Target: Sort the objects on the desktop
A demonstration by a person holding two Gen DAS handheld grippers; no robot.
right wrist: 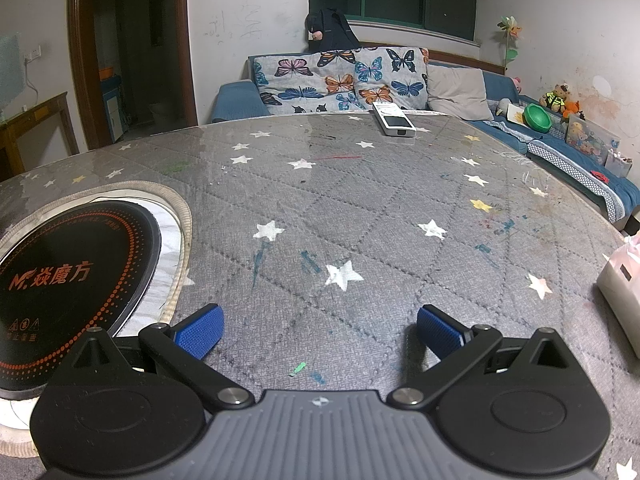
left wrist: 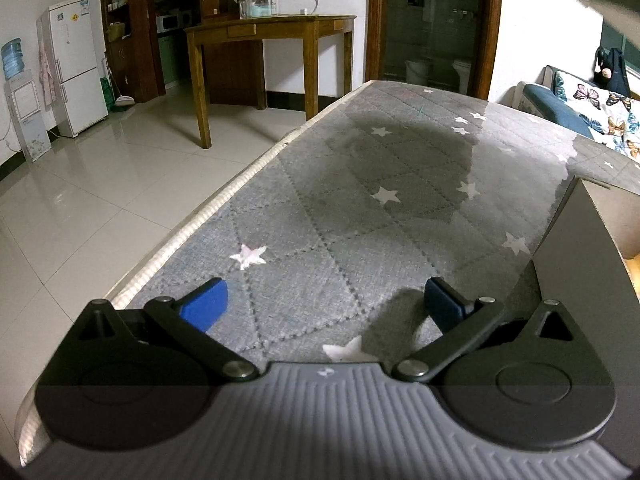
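The remote control lies flat at twelve o'clock, near the table's far edge; likely light, rigid, slick plastic (pinch across its long sides); left gripper and right gripper both spread, empty.

A white fridge and water dispenser stand by the wall, a wooden table holds jars, and a butterfly-print sofa lines the window wall.
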